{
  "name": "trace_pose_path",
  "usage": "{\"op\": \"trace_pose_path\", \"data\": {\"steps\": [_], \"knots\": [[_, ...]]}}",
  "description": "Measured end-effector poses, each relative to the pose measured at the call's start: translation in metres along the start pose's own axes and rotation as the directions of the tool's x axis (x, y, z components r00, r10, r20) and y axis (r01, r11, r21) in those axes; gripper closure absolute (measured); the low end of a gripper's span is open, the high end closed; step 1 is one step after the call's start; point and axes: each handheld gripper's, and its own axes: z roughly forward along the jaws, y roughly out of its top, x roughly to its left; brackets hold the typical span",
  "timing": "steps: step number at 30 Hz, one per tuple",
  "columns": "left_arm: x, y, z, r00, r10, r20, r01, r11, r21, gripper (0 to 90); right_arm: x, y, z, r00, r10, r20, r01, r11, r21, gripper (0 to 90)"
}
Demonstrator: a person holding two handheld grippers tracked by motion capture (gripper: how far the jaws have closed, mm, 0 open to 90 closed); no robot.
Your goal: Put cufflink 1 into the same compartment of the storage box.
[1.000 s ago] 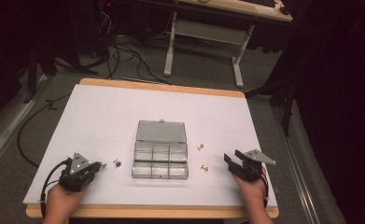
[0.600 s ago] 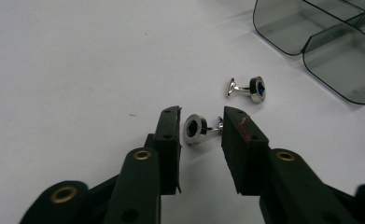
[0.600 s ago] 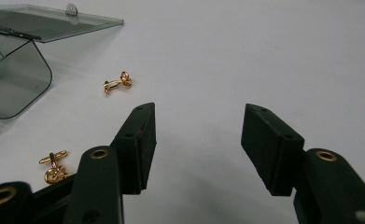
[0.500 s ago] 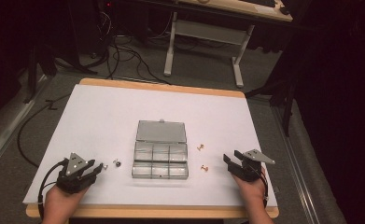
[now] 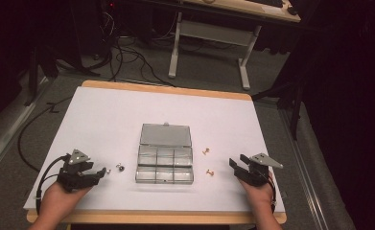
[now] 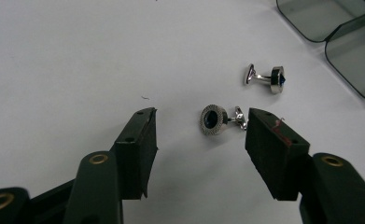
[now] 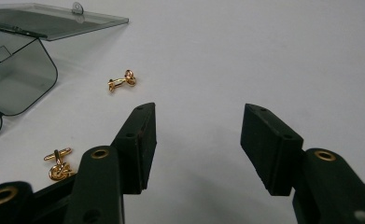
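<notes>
**A:** Going left to right, what are you seeing around the clear compartment box point(image 5: 165, 160)?

**B:** I'm taking that box as my landmark. It is sitting open in the middle of the white table point(image 5: 108, 115), lid lying flat on the far side. Left of it, near the table's front left corner, I'm holding my left gripper point(image 5: 100, 173). Its jaws have just been opening and are standing spread. A silver cufflink with a dark face point(image 6: 216, 120) is lying on the table between them, its post end just at the right-hand pad; I can't tell whether it is touching. Nothing is being pinched.

**A:** And between that gripper and the box?

**B:** A second silver cufflink point(image 6: 266, 78) is lying there, just left of the box's front row and apart from the wall.

**A:** Right of the box?

**B:** Two gold cufflinks. One point(image 5: 206, 151) is lying just right of the box's back row, the other point(image 5: 210, 171) just right of its front row. Further right, near the table's right edge, I'm holding my right gripper point(image 5: 236, 163), jaws spread, bare table between them.

**A:** Open room?

**B:** Wide bare table is stretching beyond the box to the far wooden edge, and on both sides of the lid. The front strip below the box is narrower.

**A:** Counts?

**B:** One box with six compartments, two silver cufflinks, two gold cufflinks, two grippers.
</notes>
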Motion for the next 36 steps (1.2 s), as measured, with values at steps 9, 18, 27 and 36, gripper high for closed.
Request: {"op": "trace_pose_path", "data": {"steps": [9, 18, 27, 36], "knots": [[0.007, 0.013, -0.004, 0.9987, -0.047, -0.018, 0.048, 0.9958, 0.077, 43.9, 0.001, 0.0, -0.001, 0.9995, 0.005, -0.03, -0.005, 1.0, -0.002, 45.1], [0.005, 0.021, -0.009, 0.9952, -0.082, -0.054, 0.09, 0.9812, 0.171, 44.2, -0.004, -0.001, 0.001, 0.9985, 0.016, -0.052, -0.016, 1.0, -0.003, 44.7], [0.0, 0.033, -0.004, 0.9989, -0.045, -0.012, 0.047, 0.9588, 0.28, 44.4, -0.005, -0.002, 0.002, 0.9966, 0.035, -0.075, -0.035, 0.999, 0.0, 44.7], [-0.008, 0.044, 0.006, 0.9999, -0.001, -0.014, 0.006, 0.9383, 0.346, 42.6, -0.004, -0.001, 0.002, 0.9968, 0.022, -0.077, -0.022, 1.0, -0.008, 44.9]]}}
